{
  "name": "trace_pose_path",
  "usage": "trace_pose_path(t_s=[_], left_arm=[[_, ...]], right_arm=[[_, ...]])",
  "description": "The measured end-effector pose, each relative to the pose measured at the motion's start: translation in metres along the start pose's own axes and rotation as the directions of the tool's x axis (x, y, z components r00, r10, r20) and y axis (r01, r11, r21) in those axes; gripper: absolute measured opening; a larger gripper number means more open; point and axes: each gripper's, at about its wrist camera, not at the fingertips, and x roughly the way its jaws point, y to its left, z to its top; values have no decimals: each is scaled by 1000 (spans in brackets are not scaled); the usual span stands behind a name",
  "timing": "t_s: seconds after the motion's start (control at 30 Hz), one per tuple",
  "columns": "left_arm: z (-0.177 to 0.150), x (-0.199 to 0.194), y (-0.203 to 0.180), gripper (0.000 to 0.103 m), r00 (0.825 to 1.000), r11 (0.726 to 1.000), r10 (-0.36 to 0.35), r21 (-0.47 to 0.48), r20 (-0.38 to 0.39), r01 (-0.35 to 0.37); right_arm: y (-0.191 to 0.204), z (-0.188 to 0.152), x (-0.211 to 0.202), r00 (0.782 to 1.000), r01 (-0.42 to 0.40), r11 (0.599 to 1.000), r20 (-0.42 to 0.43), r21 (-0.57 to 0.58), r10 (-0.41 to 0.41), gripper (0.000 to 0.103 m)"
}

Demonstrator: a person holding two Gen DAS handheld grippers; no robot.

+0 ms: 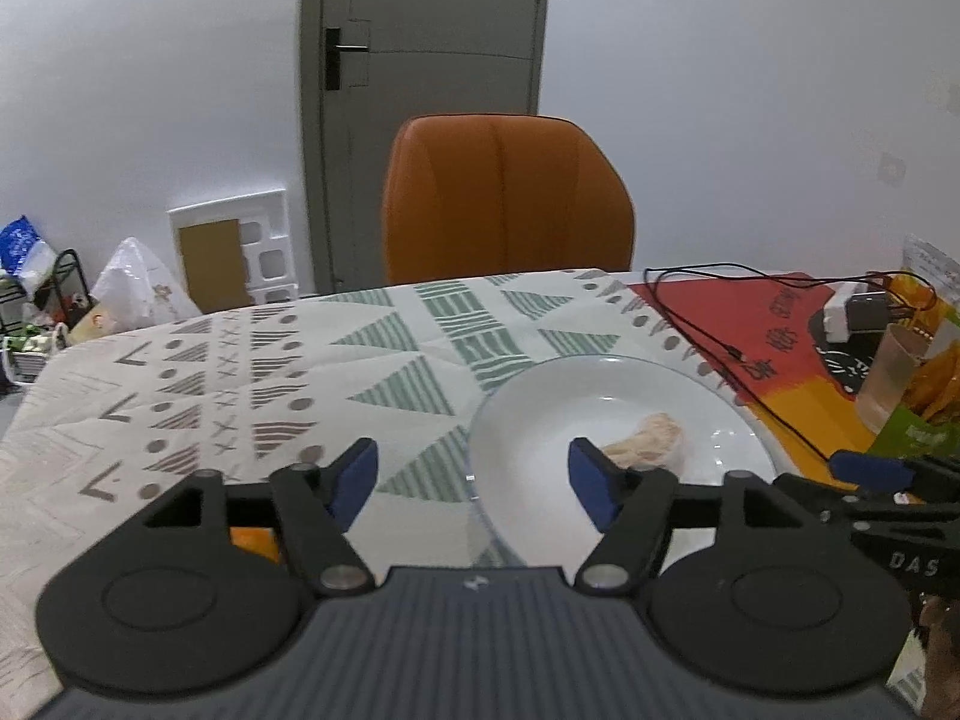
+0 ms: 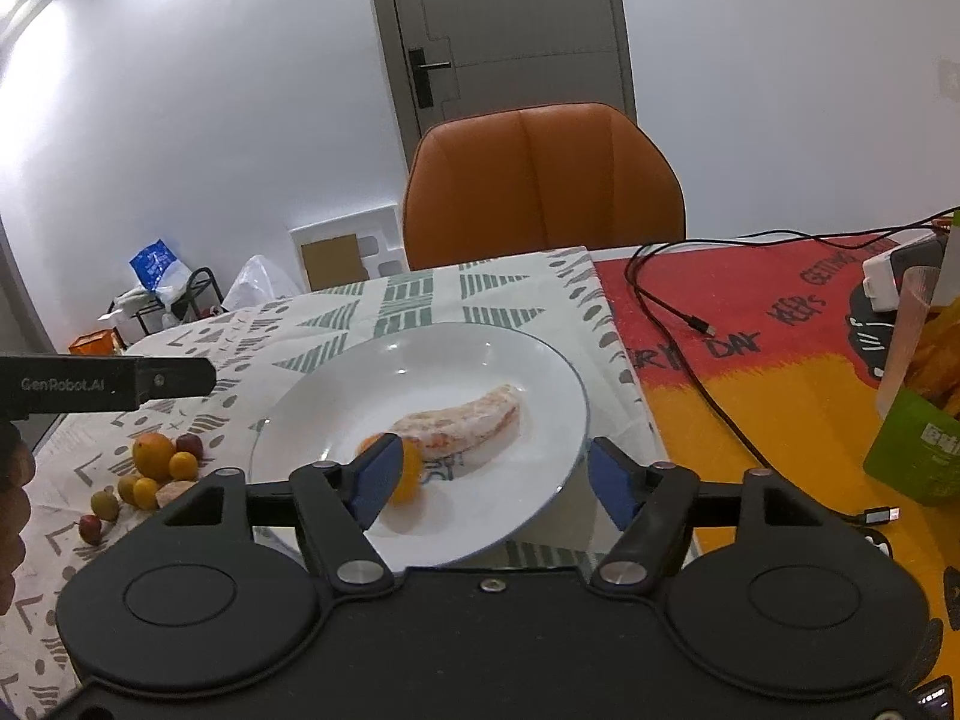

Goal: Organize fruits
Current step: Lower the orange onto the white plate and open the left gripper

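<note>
Plate (image 2: pixel 534 372) ahead of right gripper (image 2: pixel 489 480) holds peeled segment (image 2: pixel 465 423) and one small orange fruit (image 2: pixel 408 471), possibly touching left pad. Both grippers spread, nothing gripped. Fruit pile (image 2: pixel 144 474) left of it, unsorted. Left gripper (image 1: pixel 474 483) empty too.

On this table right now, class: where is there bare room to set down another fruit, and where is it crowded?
Free: the round white plate's far-left half, beyond the peeled pale fruit segment and small orange fruit; the patterned cloth left of it. Crowded: the loose fruit pile; the black cable.
</note>
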Motion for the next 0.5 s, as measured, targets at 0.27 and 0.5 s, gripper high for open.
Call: trace_pose_path(t_s=[0.27,0.5], left_arm=[[-5,-22,21,85,999,999,29,-36,25,-28],[-17,-34,36,88,999,998,45,-40,15,-44]], right_arm=[[11,0,-11,1000,-18,1000,10,5,18,84],[18,-7,-17,998,-55,997,13,53,54,95]])
